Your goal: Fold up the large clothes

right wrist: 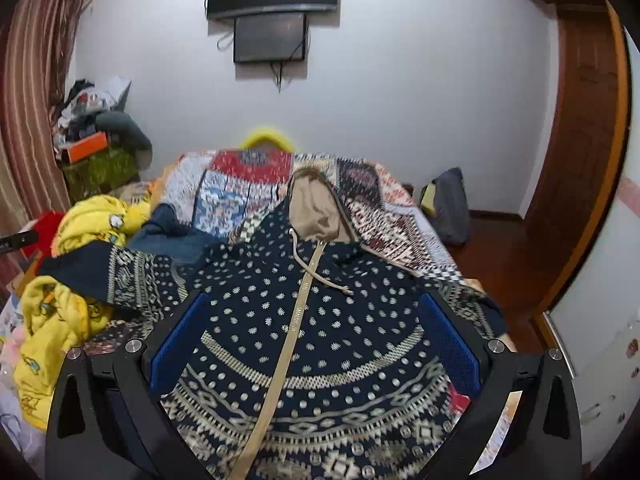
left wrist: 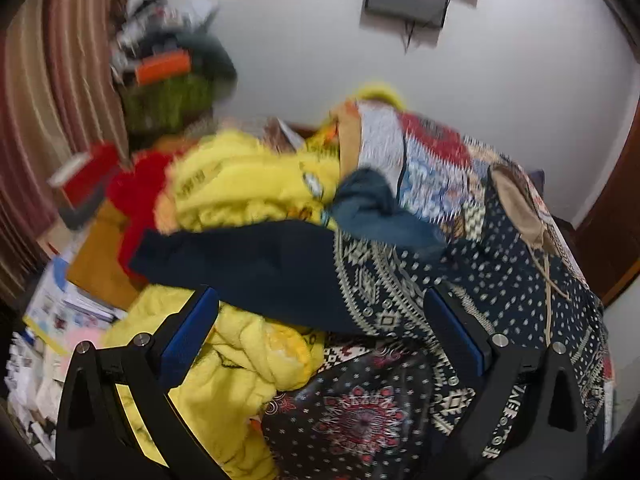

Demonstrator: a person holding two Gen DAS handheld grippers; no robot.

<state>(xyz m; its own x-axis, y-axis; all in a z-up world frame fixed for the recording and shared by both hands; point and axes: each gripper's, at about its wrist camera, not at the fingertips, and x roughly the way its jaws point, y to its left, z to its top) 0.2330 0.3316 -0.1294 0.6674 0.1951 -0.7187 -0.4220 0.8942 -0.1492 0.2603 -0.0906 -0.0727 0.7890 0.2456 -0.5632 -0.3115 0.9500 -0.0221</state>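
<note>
The navy patterned hoodie (right wrist: 320, 320) is lying front-up and spread out on the bed (right wrist: 404, 236), hood (right wrist: 316, 208) pointing toward the far wall and the tan zipper strip (right wrist: 288, 344) running down its middle. To my eye the folding is only just starting: the body is laid flat, but the left sleeve (left wrist: 256, 268) is still stretching out sideways over the yellow clothes (left wrist: 244, 188) heaped beside it.

The right gripper (right wrist: 316, 340) is hovering over the chest, aimed straight along the garment, its 2 blue-padded fingers (right wrist: 176, 336) spread wide and gripping nothing. The left gripper (left wrist: 320, 332) is tilting over the pile near that sleeve, fingers equally wide and empty; its view is smeared.

Next, I would guess, the sleeve needs pinching near the cuff and carrying across the chest.
</note>
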